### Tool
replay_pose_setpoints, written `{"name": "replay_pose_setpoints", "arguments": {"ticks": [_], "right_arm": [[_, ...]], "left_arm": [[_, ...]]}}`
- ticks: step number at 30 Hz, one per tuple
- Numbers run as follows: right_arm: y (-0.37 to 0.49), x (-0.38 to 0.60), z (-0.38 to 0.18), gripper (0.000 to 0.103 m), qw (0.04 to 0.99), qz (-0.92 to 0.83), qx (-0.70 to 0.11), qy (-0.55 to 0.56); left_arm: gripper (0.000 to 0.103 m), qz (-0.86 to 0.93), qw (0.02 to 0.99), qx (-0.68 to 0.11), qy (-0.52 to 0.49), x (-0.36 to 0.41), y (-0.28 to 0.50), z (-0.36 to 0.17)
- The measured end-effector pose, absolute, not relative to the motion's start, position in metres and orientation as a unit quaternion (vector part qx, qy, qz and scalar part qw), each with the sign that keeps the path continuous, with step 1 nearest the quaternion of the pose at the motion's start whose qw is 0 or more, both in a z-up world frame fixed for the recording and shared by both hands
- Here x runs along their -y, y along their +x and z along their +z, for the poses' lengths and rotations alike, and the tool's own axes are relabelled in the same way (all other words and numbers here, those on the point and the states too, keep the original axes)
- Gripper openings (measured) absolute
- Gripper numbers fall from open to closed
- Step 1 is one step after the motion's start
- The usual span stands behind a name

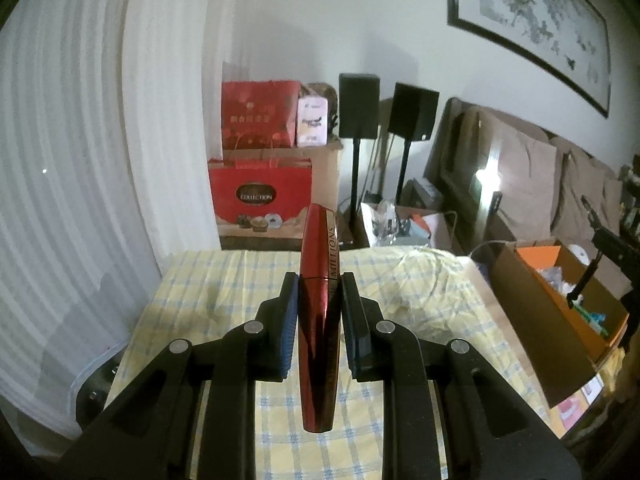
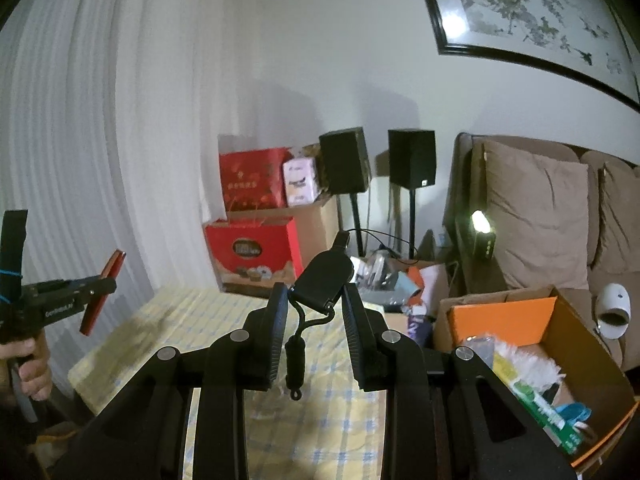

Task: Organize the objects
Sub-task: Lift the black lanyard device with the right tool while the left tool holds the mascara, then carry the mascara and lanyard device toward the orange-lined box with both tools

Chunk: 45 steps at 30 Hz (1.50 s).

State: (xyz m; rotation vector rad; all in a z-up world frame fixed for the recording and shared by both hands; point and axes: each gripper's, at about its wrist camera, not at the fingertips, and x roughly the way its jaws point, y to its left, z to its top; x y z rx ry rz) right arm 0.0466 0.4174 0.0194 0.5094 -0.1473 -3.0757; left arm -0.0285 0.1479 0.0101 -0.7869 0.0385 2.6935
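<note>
A: Left wrist view: the left gripper (image 1: pixel 319 300) is pinching a red mascara tube (image 1: pixel 320 320) lengthwise, above the checked tablecloth (image 1: pixel 192 300).

B: Right wrist view is adding the person's hand (image 2: pixel 30 364) at far left, gripping that tool. The right gripper (image 2: pixel 316 312) is clamping a black clip with dangling cord (image 2: pixel 320 280). At right, the open cardboard box (image 2: pixel 580 344) is showing its contents.

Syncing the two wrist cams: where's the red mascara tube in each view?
Left wrist: red mascara tube dead centre, clamped upright between the left gripper pads.
Right wrist: same tube at far left, tilted, held in that gripper.
Shared landmark: red gift box beyond the table.
</note>
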Motion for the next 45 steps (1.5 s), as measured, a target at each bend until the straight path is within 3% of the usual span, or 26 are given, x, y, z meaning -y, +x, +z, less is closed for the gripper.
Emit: {"name": "replay_pose_setpoints", "arguments": {"ticks": [45], "right_arm": [[0.060, -0.463, 0.030, 0.027, -0.040, -0.984, 0.072, 0.156]], "left_arm": [[0.019, 0.942, 0.216, -0.029, -0.254, -0.204, -0.014, 0.033]]}}
